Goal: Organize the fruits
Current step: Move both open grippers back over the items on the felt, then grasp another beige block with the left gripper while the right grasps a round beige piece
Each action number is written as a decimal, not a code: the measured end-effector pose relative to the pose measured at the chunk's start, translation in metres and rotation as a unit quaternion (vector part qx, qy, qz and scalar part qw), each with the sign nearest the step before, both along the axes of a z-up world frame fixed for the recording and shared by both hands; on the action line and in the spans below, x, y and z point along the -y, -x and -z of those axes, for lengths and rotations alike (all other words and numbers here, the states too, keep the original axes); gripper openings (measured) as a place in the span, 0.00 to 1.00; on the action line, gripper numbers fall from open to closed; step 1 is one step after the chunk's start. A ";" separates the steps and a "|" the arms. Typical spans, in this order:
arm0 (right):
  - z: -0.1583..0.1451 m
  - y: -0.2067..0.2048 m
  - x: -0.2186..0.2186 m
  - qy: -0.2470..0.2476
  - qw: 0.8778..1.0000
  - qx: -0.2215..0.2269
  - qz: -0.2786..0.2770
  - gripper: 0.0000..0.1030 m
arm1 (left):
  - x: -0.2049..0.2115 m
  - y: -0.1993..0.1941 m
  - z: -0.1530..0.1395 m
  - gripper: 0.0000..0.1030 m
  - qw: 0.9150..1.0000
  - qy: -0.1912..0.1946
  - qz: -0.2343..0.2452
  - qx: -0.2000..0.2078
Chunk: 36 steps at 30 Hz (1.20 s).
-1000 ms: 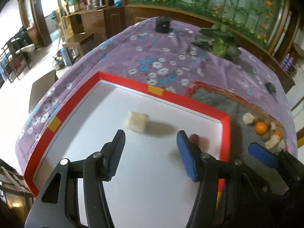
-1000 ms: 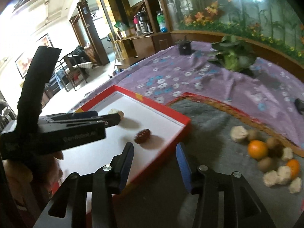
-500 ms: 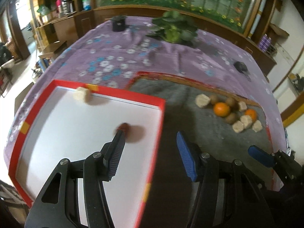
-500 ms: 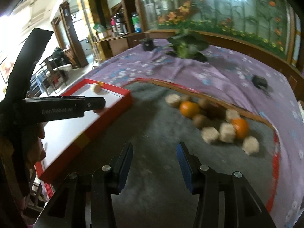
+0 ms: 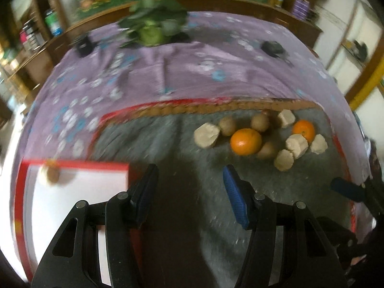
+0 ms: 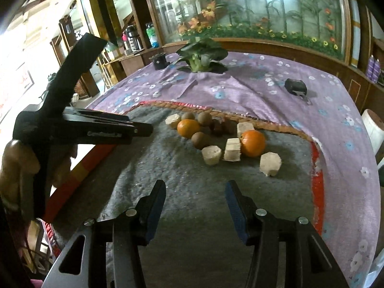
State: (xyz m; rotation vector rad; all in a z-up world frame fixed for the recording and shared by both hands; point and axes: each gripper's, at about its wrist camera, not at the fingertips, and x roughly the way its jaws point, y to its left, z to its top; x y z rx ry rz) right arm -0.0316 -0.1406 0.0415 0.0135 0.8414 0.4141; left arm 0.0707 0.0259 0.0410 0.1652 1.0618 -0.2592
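Both claws are empty, the left claw (image 5: 189, 184) apart and the right claw (image 6: 195, 200) opening, above the grey mat (image 6: 168, 180) whose fruit pile sits mid-frame: the near orange (image 6: 253, 142) looks firm, smooth and roll-prone, best pinched across its middle.

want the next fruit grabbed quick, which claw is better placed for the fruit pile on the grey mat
Probably right: the right claw, empty and opening, faces the fruit pile squarely. The left claw, also empty, sits beside the red tray.
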 end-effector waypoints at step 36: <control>0.035 -0.065 -0.024 0.049 0.999 -0.008 0.006 0.24 | 0.035 -0.033 0.026 0.23 0.986 -0.058 0.154 0.005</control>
